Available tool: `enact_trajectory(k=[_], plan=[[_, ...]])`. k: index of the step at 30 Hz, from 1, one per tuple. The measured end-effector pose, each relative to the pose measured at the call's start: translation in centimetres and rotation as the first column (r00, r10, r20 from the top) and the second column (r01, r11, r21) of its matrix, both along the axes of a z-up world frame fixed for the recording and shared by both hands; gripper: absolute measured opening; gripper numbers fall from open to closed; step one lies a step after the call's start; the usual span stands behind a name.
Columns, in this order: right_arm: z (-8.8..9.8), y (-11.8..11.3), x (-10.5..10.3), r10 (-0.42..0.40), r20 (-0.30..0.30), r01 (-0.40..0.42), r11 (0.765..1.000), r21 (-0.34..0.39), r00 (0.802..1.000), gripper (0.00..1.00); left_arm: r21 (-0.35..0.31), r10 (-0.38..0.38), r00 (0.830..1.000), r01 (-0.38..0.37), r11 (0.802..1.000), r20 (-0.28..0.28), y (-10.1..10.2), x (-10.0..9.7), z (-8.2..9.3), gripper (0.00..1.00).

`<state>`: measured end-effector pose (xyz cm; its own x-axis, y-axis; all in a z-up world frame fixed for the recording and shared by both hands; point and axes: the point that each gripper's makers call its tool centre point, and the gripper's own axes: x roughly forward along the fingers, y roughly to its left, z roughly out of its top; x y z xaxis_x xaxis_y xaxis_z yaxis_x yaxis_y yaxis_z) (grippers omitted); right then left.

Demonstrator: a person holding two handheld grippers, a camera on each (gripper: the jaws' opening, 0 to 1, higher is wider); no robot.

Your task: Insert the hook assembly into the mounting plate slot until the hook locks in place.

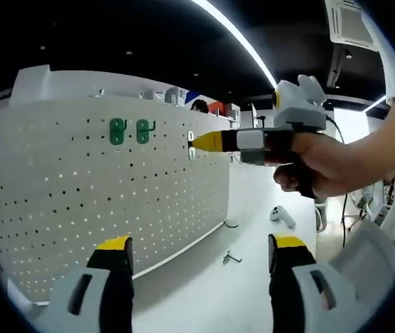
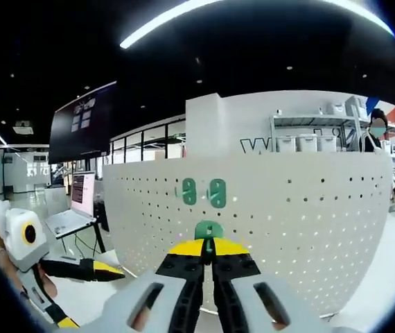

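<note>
An open-plan office or lab floor, by its dark ceiling with long light strips point(image 2: 183, 17), glass partitions point(image 2: 145, 146), shelving with storage boxes point(image 2: 301, 142), a wall screen point(image 2: 83, 121), a laptop point(image 2: 80, 201) and a white pegboard point(image 1: 100, 187) on a white table point(image 1: 253, 229).

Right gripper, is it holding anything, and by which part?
Yes. The right gripper is shut on a green hook, pinching its lower end. The left gripper is open, holding nothing.

Two hooks point(image 1: 130, 130) side by side on the upright pegboard point(image 1: 80, 201).
</note>
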<state>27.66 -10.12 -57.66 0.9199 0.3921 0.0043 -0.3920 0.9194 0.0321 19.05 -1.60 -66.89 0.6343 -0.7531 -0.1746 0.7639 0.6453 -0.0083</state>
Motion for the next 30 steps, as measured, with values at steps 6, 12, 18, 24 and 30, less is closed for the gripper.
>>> enact_trajectory(k=[6,12,18,24,30], plan=[[1.3,-1.1,1.7,-0.04,0.023,0.04,0.999,0.012,0.999,0.0,-0.001,0.01,1.0,-0.01,1.0,-0.001,0.7,-0.2,0.0,0.8],[2.1,-2.0,3.0,-0.076,0.034,0.075,0.997,0.025,0.997,0.0,-0.003,0.023,1.0,-0.023,1.0,-0.004,1.1,-0.4,-0.1,0.8],[2.8,-2.1,4.0,-0.102,0.057,0.102,0.995,0.018,0.993,0.0,0.001,0.03,1.0,-0.03,1.0,-0.007,1.3,-0.6,-0.2,0.8],[3.4,-2.2,5.2,-0.126,0.078,0.126,0.992,0.008,0.989,0.0,0.002,0.038,0.999,-0.038,0.999,-0.008,1.7,-0.7,-0.2,0.79],[4.2,-2.3,6.0,-0.141,0.104,0.145,0.989,-0.031,0.985,0.0,0.001,0.044,0.999,-0.044,0.999,-0.003,1.9,-0.9,0.0,0.78]])
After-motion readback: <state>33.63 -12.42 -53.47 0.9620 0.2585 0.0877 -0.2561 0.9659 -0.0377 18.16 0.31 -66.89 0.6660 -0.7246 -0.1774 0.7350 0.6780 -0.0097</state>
